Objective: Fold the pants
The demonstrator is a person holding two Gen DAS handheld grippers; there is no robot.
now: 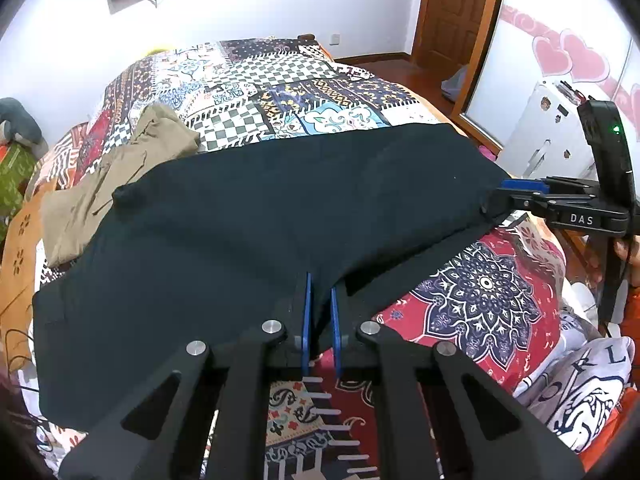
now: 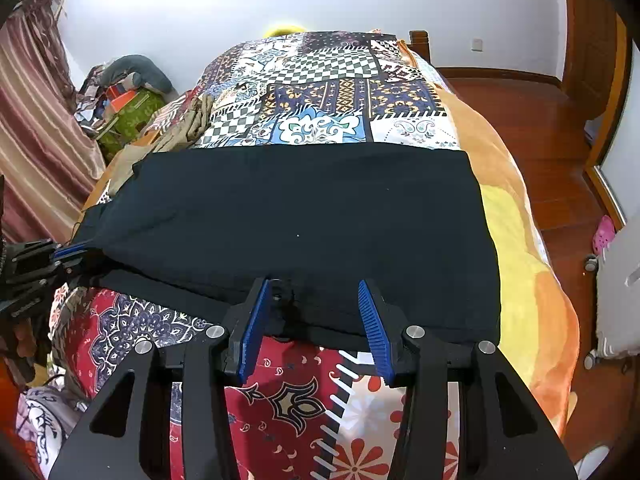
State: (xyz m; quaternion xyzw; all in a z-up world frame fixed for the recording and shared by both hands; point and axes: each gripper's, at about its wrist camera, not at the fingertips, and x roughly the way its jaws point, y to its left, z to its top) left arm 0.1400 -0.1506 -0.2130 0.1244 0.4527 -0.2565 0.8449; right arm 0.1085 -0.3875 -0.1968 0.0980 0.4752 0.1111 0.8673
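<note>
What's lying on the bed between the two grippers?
Only the near edge of the black pants, stretching from the left gripper to the right gripper; nothing else lies along it. The right wrist view shows this best.
</note>
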